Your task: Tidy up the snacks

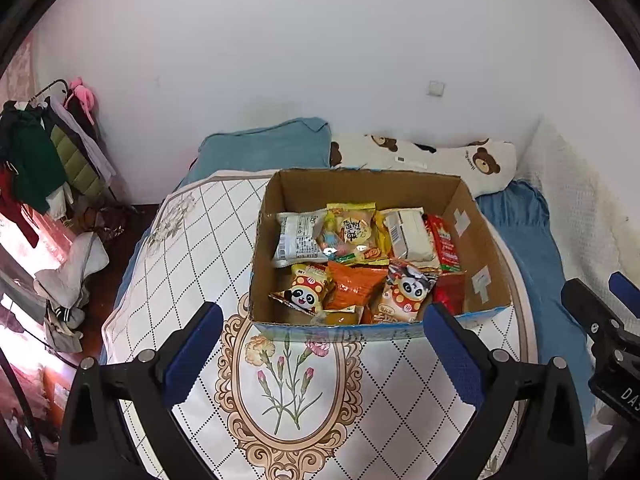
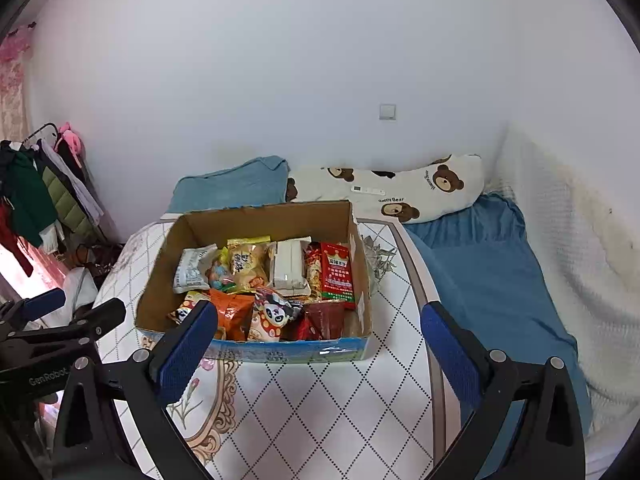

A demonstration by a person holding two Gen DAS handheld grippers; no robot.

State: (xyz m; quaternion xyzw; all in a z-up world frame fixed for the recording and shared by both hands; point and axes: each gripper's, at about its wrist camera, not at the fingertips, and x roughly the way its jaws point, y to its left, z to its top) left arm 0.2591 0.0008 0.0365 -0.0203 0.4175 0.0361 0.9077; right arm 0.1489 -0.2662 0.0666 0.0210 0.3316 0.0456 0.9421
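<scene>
Snack box on table, both grippers empty.
Cardboard box (image 1: 472,240) of snack packets (image 1: 352,232) sits at table's (image 1: 192,248) far side; left gripper (image 1: 322,344) and right gripper (image 2: 318,344) fingers spread wide, nothing between.
</scene>
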